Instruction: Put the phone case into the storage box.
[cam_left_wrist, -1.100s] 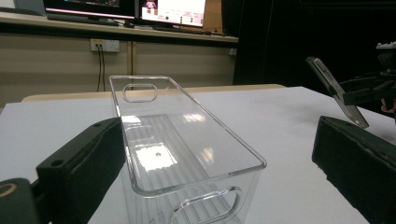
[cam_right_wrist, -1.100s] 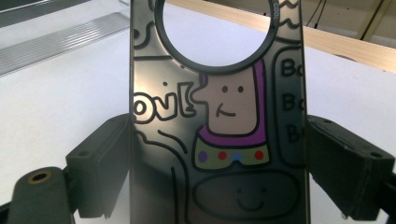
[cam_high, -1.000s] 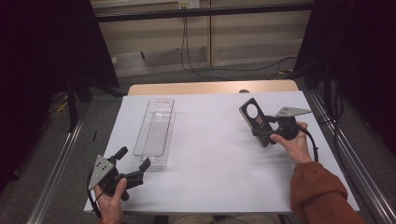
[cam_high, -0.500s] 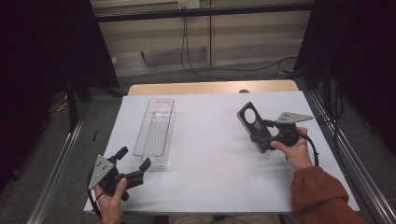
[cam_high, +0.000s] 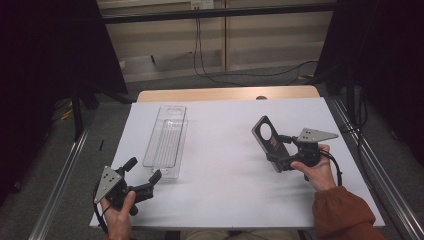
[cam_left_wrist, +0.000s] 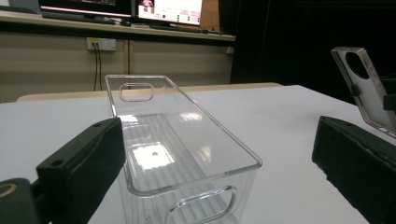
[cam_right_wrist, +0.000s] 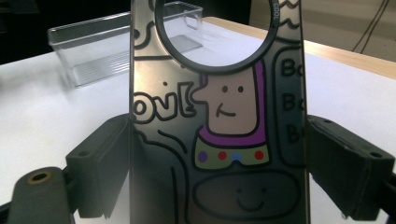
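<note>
We counted one clear, long rectangular plastic bin (cam_high: 166, 140) with cut-out handles at its ends, one dark phone case (cam_high: 268, 141) with a round camera hole and a cartoon print, and two hand-held grippers on the white-covered table (cam_high: 225, 175). Our left gripper (cam_high: 142, 176) rested near the table's front left corner, its jaws spread wide and holding nothing; in the left gripper view the near end of the bin (cam_left_wrist: 182, 154) sat between them, and it looked to us untouched, though the lower edge of that view cut the contact off. Our right gripper (cam_high: 280, 152) had its jaws closed on the two long edges of the phone case (cam_right_wrist: 219, 121), holding it upright and slightly tilted above the table's right side, well apart from the bin (cam_right_wrist: 116, 46).
</note>
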